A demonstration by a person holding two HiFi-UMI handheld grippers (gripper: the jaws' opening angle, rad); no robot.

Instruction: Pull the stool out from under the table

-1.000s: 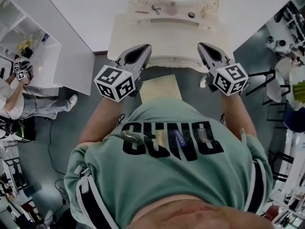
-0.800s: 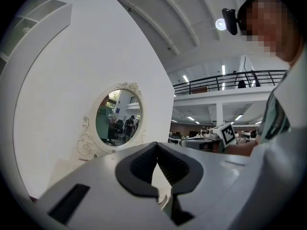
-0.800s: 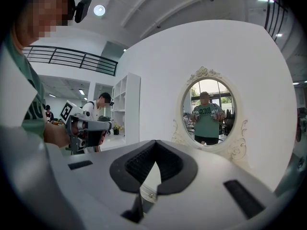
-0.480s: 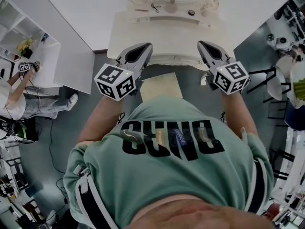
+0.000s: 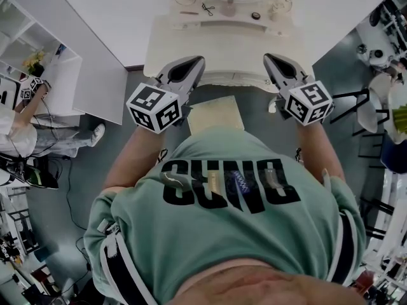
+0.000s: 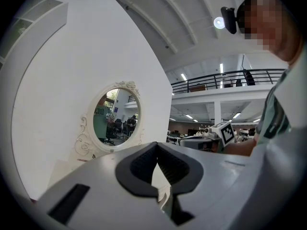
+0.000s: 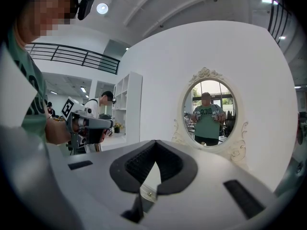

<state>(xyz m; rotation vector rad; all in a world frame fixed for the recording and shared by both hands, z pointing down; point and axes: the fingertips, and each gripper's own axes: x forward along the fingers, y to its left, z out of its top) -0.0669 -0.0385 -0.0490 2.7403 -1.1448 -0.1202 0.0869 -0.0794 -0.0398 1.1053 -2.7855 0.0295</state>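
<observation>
The stool (image 5: 215,114) shows as a flat, square, pale cream seat on the grey floor. Its far edge meets the front of the white table (image 5: 222,49), and its near edge is hidden by the person's green shirt (image 5: 229,221). The left gripper (image 5: 194,62) and the right gripper (image 5: 270,60) are held level above it, one at each side of the seat. Both have their jaws closed tip to tip with nothing between them.
</observation>
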